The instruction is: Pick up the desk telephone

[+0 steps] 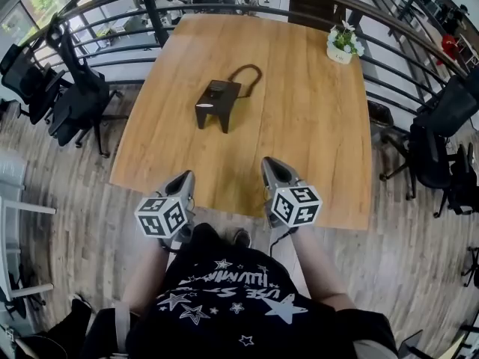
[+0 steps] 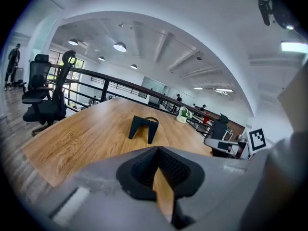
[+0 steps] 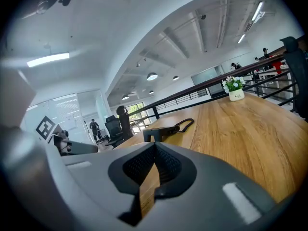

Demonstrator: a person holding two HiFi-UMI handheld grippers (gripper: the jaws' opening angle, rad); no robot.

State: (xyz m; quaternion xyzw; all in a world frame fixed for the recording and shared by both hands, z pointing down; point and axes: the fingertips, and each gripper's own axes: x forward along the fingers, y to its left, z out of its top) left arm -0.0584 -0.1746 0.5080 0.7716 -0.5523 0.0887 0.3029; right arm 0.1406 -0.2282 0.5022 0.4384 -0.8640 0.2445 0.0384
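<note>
Standing at the near edge of a big wooden desk (image 1: 299, 140), a person holds out two grippers. A dark railing (image 1: 112, 0) bends round the far side of the desk, and black office chairs (image 1: 75, 96) wait on the left.

The desk telephone (image 1: 218, 102) sits near the middle of the desk, a bit to the left, well apart from both grippers. It is black, and its cord (image 1: 247, 72) loops away behind it. A small white pot with a plant (image 1: 344, 43) stands at the far right corner, well away from the phone.

The left gripper (image 1: 185, 179) and the right gripper (image 1: 269, 164) hang side by side at the near edge, both pointing toward the phone. The fingers (image 2: 139, 170) of each one are pressed together, with nothing between them.

I think this is the very start: the reach toward the phone, with no touch yet. Next, the fingers need to open wide, and a gripper has to go forward across the desk until the phone is between them. Then they can close and lift. The cord may tug, so a slow lift looks wise.
</note>
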